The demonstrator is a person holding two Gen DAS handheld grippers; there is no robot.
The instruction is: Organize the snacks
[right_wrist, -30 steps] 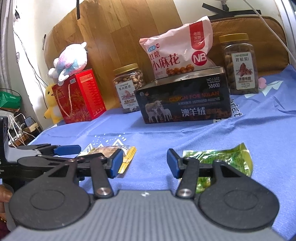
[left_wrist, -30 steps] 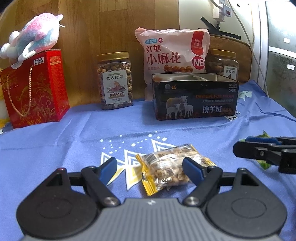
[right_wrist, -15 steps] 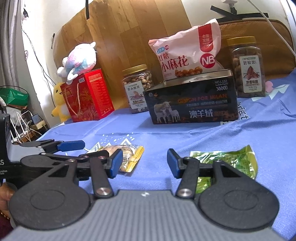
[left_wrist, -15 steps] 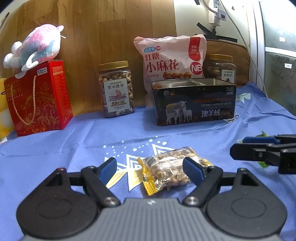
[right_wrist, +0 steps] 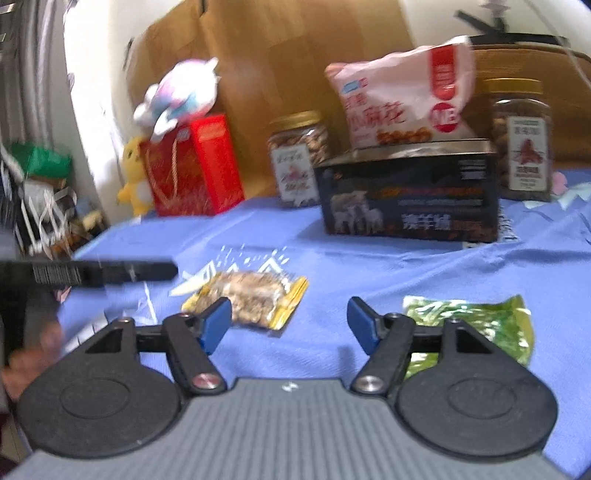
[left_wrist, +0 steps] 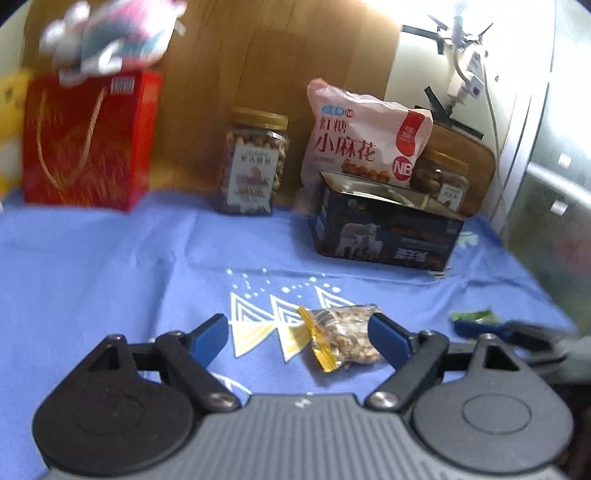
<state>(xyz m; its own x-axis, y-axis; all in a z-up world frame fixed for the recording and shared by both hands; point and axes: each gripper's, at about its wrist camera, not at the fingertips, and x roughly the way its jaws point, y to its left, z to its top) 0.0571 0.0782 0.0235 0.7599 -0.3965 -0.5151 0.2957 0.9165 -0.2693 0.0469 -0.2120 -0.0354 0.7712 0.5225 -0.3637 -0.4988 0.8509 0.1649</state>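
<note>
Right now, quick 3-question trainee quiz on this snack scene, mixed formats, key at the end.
1. True or false: the left tool is shut on the nut packet.
2. What lies on the cloth beside the right tool? A) green packet B) jar C) red box
3. Fill in: the plush sits on the ___ box.

Key: 1 false, its pads stand apart; 2 A; 3 red.

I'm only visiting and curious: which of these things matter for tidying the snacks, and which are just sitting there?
For the job: yellow nut packet, green packet, open tin.

Just about: plush toy, red gift bag, two nut jars, pink snack bag.
</note>
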